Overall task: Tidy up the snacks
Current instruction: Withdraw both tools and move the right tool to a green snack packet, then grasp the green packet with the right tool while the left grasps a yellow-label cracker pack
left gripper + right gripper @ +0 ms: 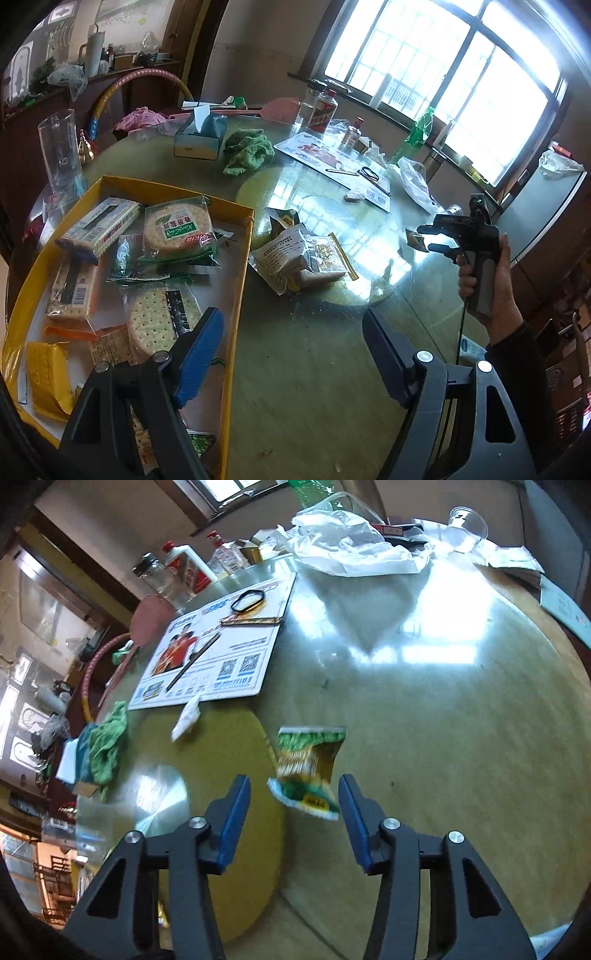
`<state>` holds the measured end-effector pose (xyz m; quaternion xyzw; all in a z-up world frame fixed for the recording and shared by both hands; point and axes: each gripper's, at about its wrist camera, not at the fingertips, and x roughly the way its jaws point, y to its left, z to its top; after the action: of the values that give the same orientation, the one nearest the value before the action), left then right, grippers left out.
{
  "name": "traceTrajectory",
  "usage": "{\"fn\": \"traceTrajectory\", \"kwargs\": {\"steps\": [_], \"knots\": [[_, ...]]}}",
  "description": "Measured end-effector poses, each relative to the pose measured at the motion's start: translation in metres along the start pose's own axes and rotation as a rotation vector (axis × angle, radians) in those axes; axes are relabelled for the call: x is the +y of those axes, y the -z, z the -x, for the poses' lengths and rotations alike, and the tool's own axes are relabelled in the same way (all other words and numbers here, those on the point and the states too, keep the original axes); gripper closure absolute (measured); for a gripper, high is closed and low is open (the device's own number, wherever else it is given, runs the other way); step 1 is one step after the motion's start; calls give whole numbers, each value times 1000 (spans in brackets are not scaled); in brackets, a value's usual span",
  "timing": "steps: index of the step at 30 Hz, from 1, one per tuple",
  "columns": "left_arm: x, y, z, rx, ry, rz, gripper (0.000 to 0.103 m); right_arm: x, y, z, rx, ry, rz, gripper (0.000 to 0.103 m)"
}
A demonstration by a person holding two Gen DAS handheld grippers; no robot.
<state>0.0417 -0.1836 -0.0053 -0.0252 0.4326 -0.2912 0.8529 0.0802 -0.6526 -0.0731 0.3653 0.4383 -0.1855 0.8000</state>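
My left hand-held gripper (291, 358) hangs spread and empty, one finger over the near corner of the yellow box (242, 280), the other over bare desk (314, 369). The box already holds a good share of the snacks: round cracker packs (179, 230), a long white biscuit packet (99, 227), a yellow pouch (48, 380) and a few more, lying loosely in a jumble. So I judge the job well under way but not finished.

Just beyond the box's far side a small heap of packets (299, 262) sits on the desk, not yet put away.

Farther out, my right hand-held gripper (293, 812) is half spread around a small green and gold snack packet (308, 768). The packet lies between the blue pads (232, 819), which I judge are not pressing it, so I would not call it gripped. It looks crinkled and light, with white serrated ends, resting at the edge of the yellow turntable (207, 775).

At least this packet and the heap are left to box. Beyond them lie a green cloth (247, 151), bottles (323, 110) and a plastic bag (351, 550).
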Motion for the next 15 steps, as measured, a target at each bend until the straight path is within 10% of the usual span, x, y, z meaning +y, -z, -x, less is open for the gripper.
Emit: {"fn": "traceTrajectory", "kwargs": {"steps": [15], "knots": [[-11,-2,-10,31,-34,-29,25,5,47,9,20,-44,73,82]]}}
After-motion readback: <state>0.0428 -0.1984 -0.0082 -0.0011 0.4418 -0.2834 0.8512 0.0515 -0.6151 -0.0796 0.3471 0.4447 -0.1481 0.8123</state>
